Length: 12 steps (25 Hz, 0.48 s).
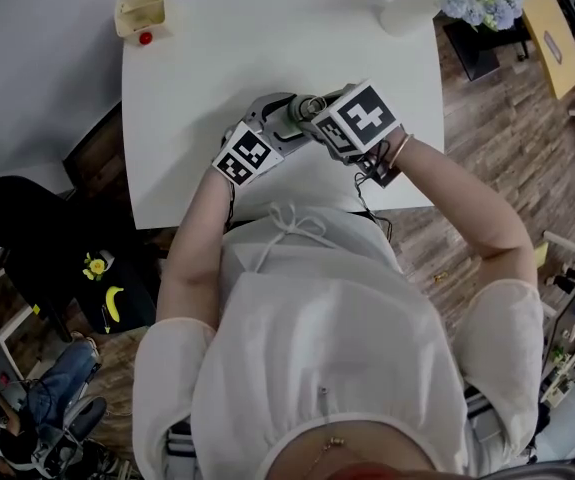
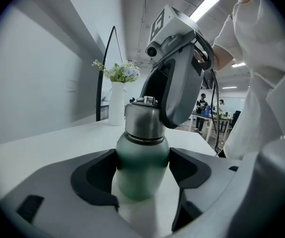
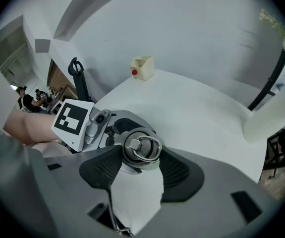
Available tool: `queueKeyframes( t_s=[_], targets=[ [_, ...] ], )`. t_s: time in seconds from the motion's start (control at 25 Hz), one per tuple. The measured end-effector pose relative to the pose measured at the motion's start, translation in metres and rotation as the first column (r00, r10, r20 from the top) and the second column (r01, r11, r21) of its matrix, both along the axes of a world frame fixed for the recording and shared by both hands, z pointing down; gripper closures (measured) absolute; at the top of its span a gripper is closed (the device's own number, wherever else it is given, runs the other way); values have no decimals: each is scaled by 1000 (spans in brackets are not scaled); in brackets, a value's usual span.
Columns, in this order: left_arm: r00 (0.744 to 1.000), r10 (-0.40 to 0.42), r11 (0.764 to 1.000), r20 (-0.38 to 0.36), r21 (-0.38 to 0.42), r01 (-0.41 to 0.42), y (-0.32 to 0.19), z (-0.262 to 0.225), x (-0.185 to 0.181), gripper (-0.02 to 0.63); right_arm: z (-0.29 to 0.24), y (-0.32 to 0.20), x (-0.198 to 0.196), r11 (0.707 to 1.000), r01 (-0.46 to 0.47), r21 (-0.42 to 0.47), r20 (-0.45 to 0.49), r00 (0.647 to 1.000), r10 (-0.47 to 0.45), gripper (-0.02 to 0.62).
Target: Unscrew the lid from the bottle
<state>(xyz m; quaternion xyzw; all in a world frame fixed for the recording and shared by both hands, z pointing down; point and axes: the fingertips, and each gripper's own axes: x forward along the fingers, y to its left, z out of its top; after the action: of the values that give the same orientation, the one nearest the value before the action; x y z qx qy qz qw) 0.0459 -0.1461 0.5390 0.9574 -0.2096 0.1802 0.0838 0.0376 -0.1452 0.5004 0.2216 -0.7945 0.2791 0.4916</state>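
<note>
Bottle (image 2: 141, 167), green steel with a silver lid (image 3: 141, 148), stands upright on the white desk (image 1: 267, 48), close to the desk's near edge, right in front of the person. Left gripper (image 2: 142, 175) clamps the bottle's body from the side, both pads pressed against it. Right gripper (image 3: 141, 158) reaches over the top from above, its pads pinching the lid. A small yellow box (image 1: 141, 10) sits at the desk's far left corner, and a white flower vase (image 1: 412, 10) at its far right corner.
</note>
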Motion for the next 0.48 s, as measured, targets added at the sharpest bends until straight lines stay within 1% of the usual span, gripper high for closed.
queueKeyframes(
  t_s=[0.16, 0.24, 0.36, 0.48],
  targets=[
    [1000, -1, 1000, 1, -2, 1, 1, 0, 0, 259, 0, 1, 0, 1000, 7, -7, -9, 1000, -7, 348],
    [1000, 0, 1000, 0, -2, 0, 1, 1, 0, 259, 0, 1, 0, 999, 33, -1, -13, 999, -33, 348],
    [1000, 1, 1000, -2, -1, -1, 1, 1, -1, 259, 0, 1, -2, 991, 131, 12, -12, 991, -131, 348],
    [1000, 0, 1000, -2, 0, 0, 1, 1, -1, 259, 0, 1, -2, 963, 267, 21, -30, 963, -267, 350]
  ],
)
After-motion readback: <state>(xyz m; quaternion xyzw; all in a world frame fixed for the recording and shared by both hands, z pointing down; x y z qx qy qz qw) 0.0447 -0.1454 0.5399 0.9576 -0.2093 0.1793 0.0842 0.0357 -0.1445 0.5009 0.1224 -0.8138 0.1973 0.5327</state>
